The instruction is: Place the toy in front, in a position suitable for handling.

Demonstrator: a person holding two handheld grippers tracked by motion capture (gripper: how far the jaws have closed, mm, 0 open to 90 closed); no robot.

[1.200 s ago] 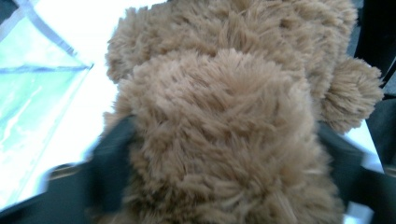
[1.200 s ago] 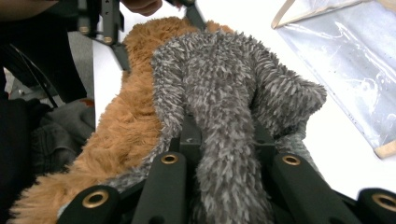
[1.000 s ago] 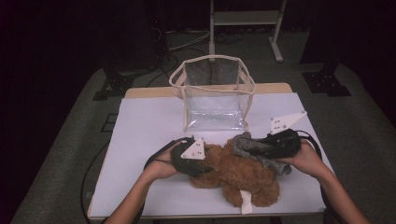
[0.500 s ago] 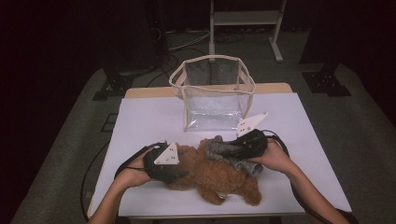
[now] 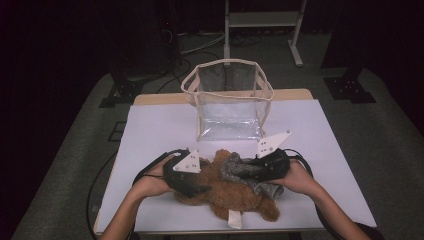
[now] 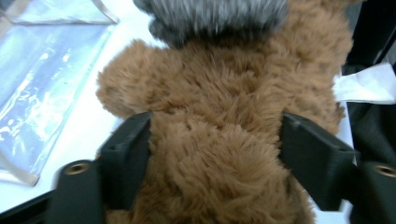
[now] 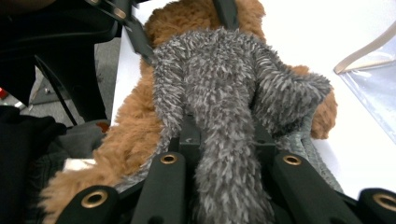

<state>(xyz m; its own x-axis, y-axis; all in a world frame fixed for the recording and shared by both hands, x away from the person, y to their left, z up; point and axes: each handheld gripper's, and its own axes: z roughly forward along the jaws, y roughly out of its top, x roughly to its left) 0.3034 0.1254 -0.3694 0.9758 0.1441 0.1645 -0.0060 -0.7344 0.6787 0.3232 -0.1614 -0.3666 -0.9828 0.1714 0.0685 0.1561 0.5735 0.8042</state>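
Brown fluffy plush bear (image 5: 227, 192) lies flat near the bottom edge of the white rectangular surface (image 5: 160, 125), lower centre of the high view, w/ a grey shaggy plush piece (image 5: 235, 167) draped over its upper part. One bear, one grey piece, one clear plastic tote bag with beige trim (image 5: 227, 102), two grippers, two hands.

Left gripper (image 5: 200, 189) sits at the bear's left side. In the left gripper view its jaws stand on either side of the brown body (image 6: 219, 140); they've just been opening, and the black pads sit at the fur's edge, not squeezing in. Right gripper (image 5: 239, 172) comes in from the right; in the right gripper view its jaws are pressed together, pinching a strand of the grey plush (image 7: 224, 154).

Surface: white sheet on a wooden top, a strip of wood showing along the far edge behind the bag. Bag stands upright at upper centre, mouth open, just beyond the bear, not touching it. Bare white at left, right and upper corners of the surface. Bear's white tag (image 5: 234, 219) lies near the near edge.

Room: dark; grey carpet around, a white metal frame stand (image 5: 262, 22) at top centre, cables on the floor.
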